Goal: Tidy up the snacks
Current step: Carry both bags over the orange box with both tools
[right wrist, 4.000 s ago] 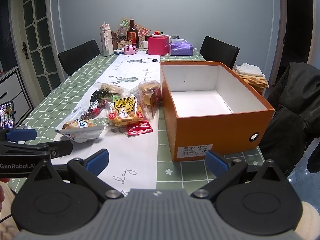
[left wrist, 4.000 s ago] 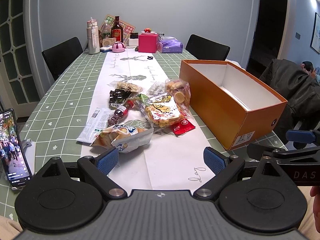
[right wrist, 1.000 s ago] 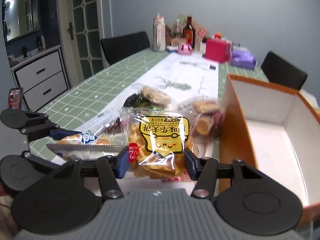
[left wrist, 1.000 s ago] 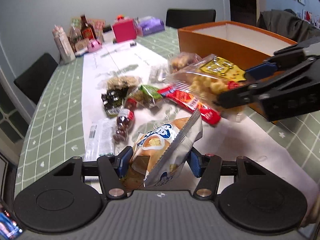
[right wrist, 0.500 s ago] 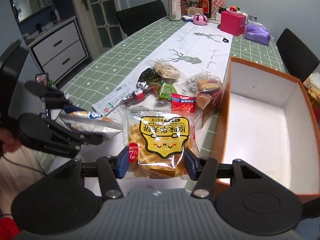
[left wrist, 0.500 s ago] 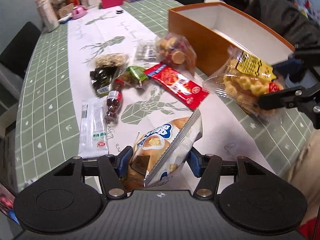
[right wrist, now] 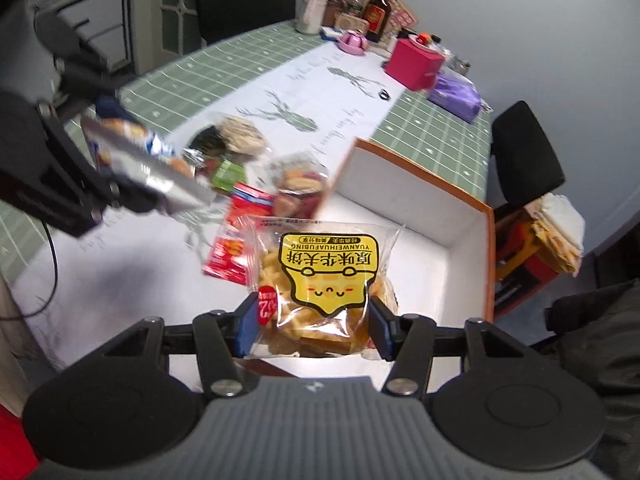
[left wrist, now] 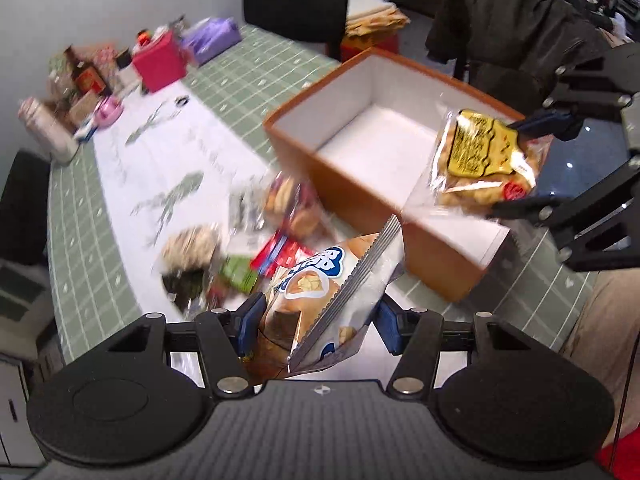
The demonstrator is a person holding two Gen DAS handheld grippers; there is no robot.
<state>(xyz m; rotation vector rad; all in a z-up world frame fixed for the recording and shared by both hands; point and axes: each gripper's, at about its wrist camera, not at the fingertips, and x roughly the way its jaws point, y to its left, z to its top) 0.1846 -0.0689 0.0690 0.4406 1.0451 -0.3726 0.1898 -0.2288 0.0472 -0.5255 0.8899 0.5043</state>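
Black tongs (left wrist: 316, 326) (blue pads (left wrist: 249, 318)), silver screws.

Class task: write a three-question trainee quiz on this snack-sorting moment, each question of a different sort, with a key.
1. True or false: the orange box already holds a snack.
2. The right gripper grips: A) the yellow-label waffle bag B) a bottle C) the red packet.
3. Fill in: the left gripper holds the ___-logo silver bag.

Key: 1 false; 2 A; 3 blue.
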